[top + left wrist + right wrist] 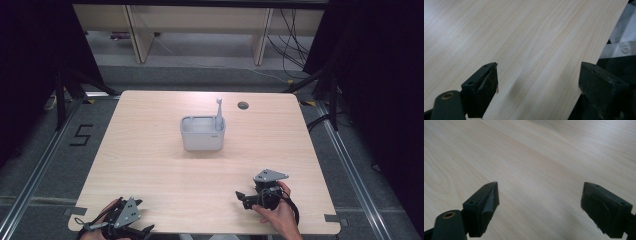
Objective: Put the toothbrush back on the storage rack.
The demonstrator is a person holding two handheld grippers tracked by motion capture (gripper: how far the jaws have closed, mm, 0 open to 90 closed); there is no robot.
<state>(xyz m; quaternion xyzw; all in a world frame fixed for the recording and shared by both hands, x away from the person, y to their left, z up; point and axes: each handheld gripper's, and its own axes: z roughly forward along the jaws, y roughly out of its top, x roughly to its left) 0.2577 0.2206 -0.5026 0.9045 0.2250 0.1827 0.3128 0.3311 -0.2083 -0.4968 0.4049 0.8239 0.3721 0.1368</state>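
Observation:
A light grey open box (202, 135) stands near the middle of the wooden table (150, 150). A grey toothbrush-like stick (218, 114) stands upright in its right-hand corner. My left gripper (144, 230) rests at the table's near left edge, held by a hand, far from the box. Its jaws stand wide apart over bare wood (539, 82), open and holding nothing. My right gripper (242, 198) lies at the near right, jaws pointing left. They are spread over bare table (540, 202), open and empty.
A small round hole (243, 105) sits in the table top behind the box. The table's near edge and a white shirt with a button (625, 48) lie right of the left jaws. Black curtains flank the table; wooden furniture legs (140, 35) stand beyond.

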